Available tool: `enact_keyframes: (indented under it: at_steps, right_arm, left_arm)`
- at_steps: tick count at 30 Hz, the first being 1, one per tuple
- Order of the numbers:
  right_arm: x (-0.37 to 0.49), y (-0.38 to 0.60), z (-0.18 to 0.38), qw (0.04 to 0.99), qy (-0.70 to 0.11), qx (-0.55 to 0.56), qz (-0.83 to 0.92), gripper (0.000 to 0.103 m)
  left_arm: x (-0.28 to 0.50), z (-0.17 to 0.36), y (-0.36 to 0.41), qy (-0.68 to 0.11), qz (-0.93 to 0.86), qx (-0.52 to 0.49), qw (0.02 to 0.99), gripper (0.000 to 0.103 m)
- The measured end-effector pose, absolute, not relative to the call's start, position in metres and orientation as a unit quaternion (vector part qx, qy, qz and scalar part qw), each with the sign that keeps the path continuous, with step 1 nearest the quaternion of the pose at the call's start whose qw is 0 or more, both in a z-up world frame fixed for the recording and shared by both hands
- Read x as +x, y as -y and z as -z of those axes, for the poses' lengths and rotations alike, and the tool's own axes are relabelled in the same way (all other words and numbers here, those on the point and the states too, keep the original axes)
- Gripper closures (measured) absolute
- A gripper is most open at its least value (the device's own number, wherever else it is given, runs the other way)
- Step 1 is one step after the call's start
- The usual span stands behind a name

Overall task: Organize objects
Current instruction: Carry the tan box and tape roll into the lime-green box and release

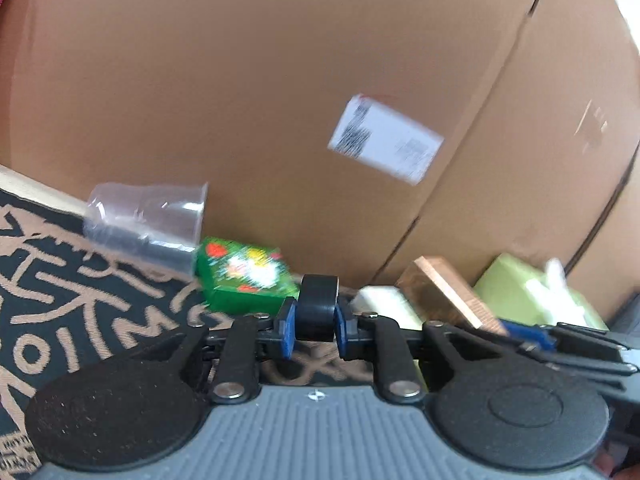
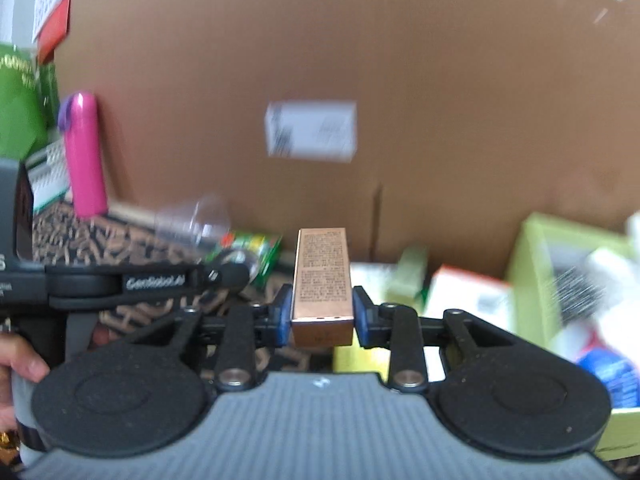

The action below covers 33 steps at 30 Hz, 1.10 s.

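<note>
Left gripper (image 1: 315, 322) pinches a black roll (image 1: 316, 306); right gripper (image 2: 322, 314) clamps the copper box (image 2: 323, 280) above the mat's (image 1: 60, 280) back edge. Grip's low, so the box could tip out.

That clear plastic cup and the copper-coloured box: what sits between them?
A green printed box lies between the clear plastic cup and the copper-coloured box, shown in both wrist views.

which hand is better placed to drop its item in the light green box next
Right, probably. The right gripper, shut on the copper box, has the light green box just to its right; the left gripper is farther away.
</note>
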State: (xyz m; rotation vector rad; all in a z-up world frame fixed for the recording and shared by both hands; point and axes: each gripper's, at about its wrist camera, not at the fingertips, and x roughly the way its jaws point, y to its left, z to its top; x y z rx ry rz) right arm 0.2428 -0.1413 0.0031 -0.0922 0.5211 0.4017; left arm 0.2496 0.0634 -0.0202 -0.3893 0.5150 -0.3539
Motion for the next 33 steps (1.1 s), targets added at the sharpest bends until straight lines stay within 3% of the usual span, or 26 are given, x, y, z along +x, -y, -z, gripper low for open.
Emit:
enact_keyframes:
  at_steps: [9,20,21,22,23,24,27,33]
  right_arm:
    - [0.188,0.221,-0.071,0.987,-0.13,-0.038,-0.084,0.073]
    - [0.229,0.328,-0.041,0.975,-0.204,0.002,0.084,0.073]
    - [0.235,0.33,-0.036,0.971,-0.221,0.0,0.086,0.067]
    - [0.24,0.331,-0.031,0.968,-0.233,-0.007,0.091,0.058]
    - [0.242,0.331,-0.028,0.967,-0.235,-0.013,0.102,0.038]
    - [0.242,0.329,-0.028,0.966,-0.23,-0.021,0.114,0.027]
    - [0.237,0.323,-0.032,0.969,-0.203,-0.045,0.135,0.011]
    - [0.219,0.309,-0.053,0.984,-0.153,-0.018,0.086,0.001]
  left_arm:
    - [0.195,-0.065,0.02,-0.171,0.267,-0.148,0.937,0.084]
    - [0.233,-0.066,0.169,-0.182,0.333,-0.082,0.921,0.084]
    - [0.236,-0.062,0.175,-0.182,0.343,-0.079,0.918,0.079]
    - [0.24,-0.059,0.179,-0.187,0.352,-0.074,0.914,0.049]
    - [0.243,-0.055,0.182,-0.201,0.349,-0.069,0.913,0.03]
    - [0.242,-0.052,0.18,-0.202,0.329,-0.069,0.92,0.016]
    - [0.233,-0.046,0.166,-0.178,0.304,-0.066,0.934,0.016]
    - [0.228,-0.038,0.117,-0.188,0.262,-0.101,0.941,0.016]
